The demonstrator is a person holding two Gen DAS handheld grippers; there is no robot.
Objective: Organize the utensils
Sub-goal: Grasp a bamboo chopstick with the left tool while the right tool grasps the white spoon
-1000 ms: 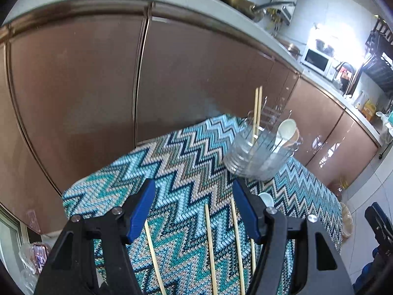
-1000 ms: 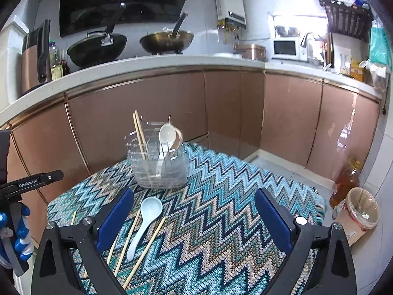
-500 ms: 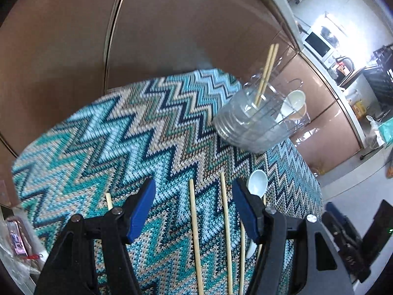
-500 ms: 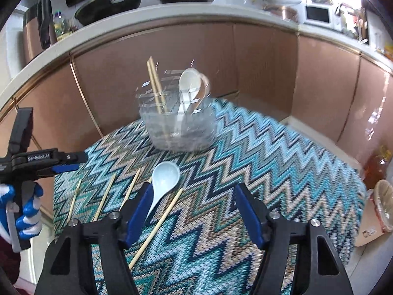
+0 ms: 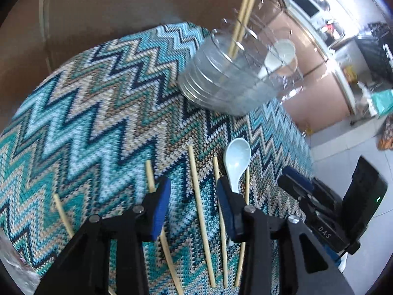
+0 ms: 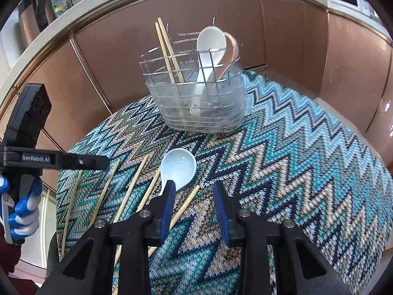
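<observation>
At nine o'clock the left gripper [image 5: 192,196] is seen lowered over the zigzag cloth [image 5: 93,113]; its jaws have just been closing yet stand apart, with one loose chopstick [image 5: 200,201] lying between the pads, not yet pinched; more chopsticks [image 5: 222,196] are laid alongside it, toward three o'clock. At the centre the pale blue spoon [image 6: 178,169] is found flat on the cloth, bowl toward twelve o'clock, just short of the clear caddy [image 6: 196,108], where two chopsticks [image 6: 167,49] and two spoons [image 6: 210,49] are already stood upright. Toward three o'clock the right gripper [image 6: 194,196] is brought down beside the spoon's handle; its jaws have just been closing too, still parted, a chopstick [image 6: 188,204] lying between them, untouched. A clean pick is called for, by this reading: each stick should be centred between the pads before the squeeze is finished; neighbours should be kept out of the bite; the cloth should not be snagged.
</observation>
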